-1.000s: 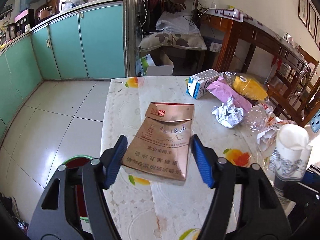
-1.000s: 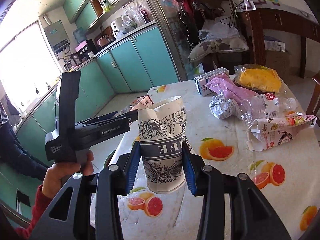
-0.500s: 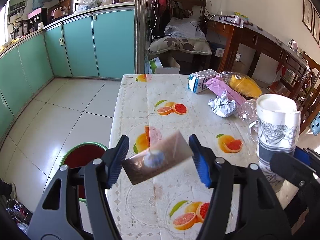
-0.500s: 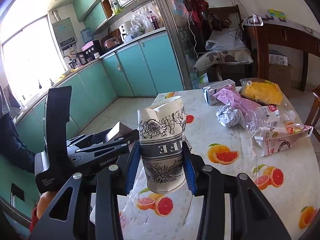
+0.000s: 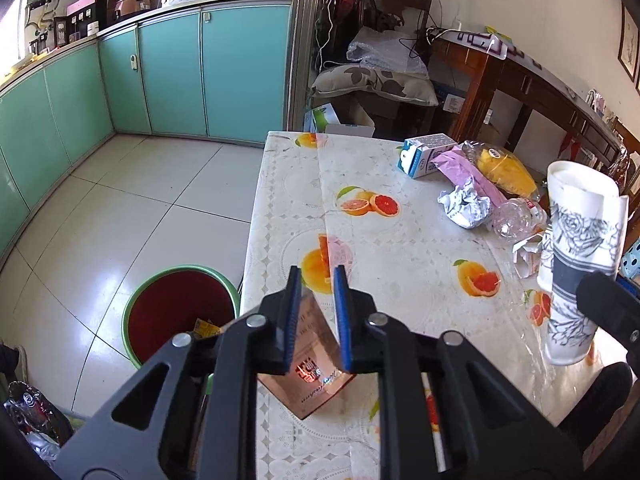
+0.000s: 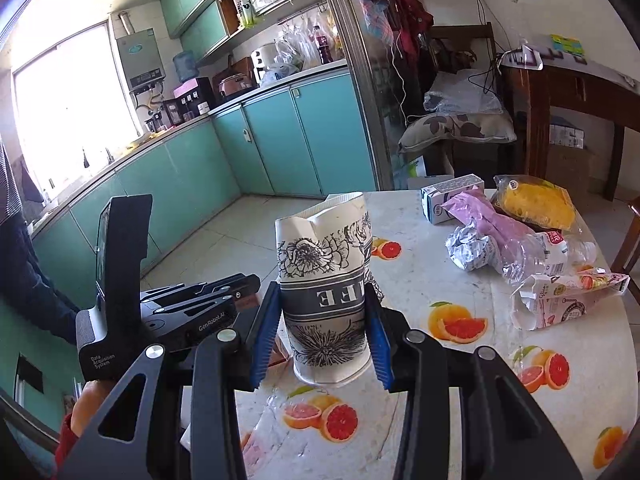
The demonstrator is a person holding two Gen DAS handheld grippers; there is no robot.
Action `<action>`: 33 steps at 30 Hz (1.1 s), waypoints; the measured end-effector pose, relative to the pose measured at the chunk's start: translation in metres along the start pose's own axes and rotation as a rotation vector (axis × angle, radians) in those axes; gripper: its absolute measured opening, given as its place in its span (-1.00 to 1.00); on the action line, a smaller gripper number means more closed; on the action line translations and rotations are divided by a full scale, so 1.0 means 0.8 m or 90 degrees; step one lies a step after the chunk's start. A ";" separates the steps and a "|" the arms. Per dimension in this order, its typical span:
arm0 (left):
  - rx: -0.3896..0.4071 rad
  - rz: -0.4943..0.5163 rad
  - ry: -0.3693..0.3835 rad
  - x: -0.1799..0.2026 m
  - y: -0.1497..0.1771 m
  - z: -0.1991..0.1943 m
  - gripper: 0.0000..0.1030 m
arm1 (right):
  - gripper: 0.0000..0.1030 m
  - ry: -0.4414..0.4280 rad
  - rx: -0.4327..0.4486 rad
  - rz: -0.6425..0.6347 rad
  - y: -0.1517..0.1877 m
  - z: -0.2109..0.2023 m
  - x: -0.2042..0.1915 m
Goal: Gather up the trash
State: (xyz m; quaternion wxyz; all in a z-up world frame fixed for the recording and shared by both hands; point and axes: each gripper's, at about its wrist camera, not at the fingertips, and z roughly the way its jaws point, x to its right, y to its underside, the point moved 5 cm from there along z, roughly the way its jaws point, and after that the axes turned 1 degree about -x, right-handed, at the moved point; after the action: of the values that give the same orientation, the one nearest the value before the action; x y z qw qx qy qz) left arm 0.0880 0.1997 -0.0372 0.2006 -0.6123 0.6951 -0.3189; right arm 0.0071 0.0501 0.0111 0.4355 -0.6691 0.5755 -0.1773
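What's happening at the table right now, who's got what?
Trash pickup is underway. The left gripper is closed on a copper-coloured cigarette pack at the table edge, beside the green bin on the floor. The right gripper clamps a crumpled paper cup. Wrappers and a plastic bottle remain on the table.

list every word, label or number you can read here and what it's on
"GenRobot.AI": side of the left gripper.
"Data Acquisition System": its handle.
"EE": upside down, dark band of the paper cup.
Print on the copper box, milk carton, bottle and pink-white pack: too blurred.
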 end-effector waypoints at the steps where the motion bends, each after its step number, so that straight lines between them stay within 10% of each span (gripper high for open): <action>1: -0.005 -0.006 0.012 -0.001 0.001 0.002 -0.82 | -0.24 -0.001 -0.001 0.000 0.001 0.001 -0.001; 11: -0.046 -0.043 0.022 -0.025 0.018 0.028 -0.94 | -0.24 -0.009 -0.019 -0.015 0.008 0.010 -0.005; 13: -0.043 -0.043 -0.007 -0.031 0.024 0.024 0.01 | -0.23 -0.010 -0.023 -0.016 0.011 0.013 -0.005; 14: -0.040 -0.054 -0.021 -0.035 0.028 0.022 0.93 | -0.24 -0.011 -0.026 -0.014 0.012 0.016 -0.004; 33: -0.090 -0.105 -0.105 -0.004 0.065 0.064 0.77 | -0.23 0.013 -0.029 0.005 0.021 0.011 0.025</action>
State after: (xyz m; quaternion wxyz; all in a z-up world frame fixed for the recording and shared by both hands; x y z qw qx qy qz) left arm 0.0851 0.1951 -0.1103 0.1863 -0.7038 0.6447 -0.2331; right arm 0.0088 0.0356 -0.0121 0.4149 -0.6748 0.5865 -0.1693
